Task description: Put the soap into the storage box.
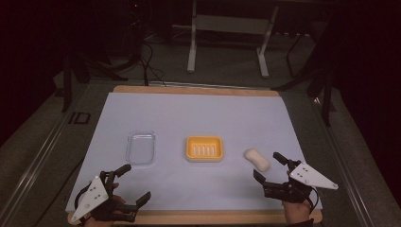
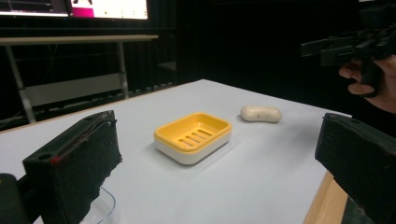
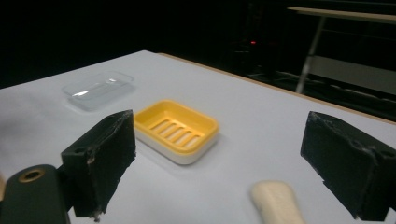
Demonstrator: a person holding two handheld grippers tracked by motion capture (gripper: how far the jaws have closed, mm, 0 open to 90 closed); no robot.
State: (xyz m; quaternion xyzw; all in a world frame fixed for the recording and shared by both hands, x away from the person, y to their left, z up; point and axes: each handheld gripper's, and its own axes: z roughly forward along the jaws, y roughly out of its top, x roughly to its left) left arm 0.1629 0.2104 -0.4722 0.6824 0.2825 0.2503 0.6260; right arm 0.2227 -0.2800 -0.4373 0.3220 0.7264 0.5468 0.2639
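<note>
A yellow soap dish (image 1: 204, 148) with a slotted tray sits in the middle of the white sheet; it also lies ahead in the left gripper view (image 2: 193, 136) and in the right gripper view (image 3: 176, 129). A cream bar of soap (image 1: 257, 159) lies to its right, near the right gripper (image 1: 267, 165), which stands open just short of it; the soap (image 3: 278, 203) shows low between its jaws. A clear plastic lid (image 1: 141, 147) lies left of the dish. The left gripper (image 1: 135, 183) stands open near the front edge, holding nothing.
The white sheet (image 1: 198, 113) covers a wooden table (image 1: 198, 217) whose edge shows at front and back. A metal stand (image 1: 227, 38) and cables stand beyond the far edge in the dark. The other hand's gripper (image 2: 355, 44) shows at the upper right of the left gripper view.
</note>
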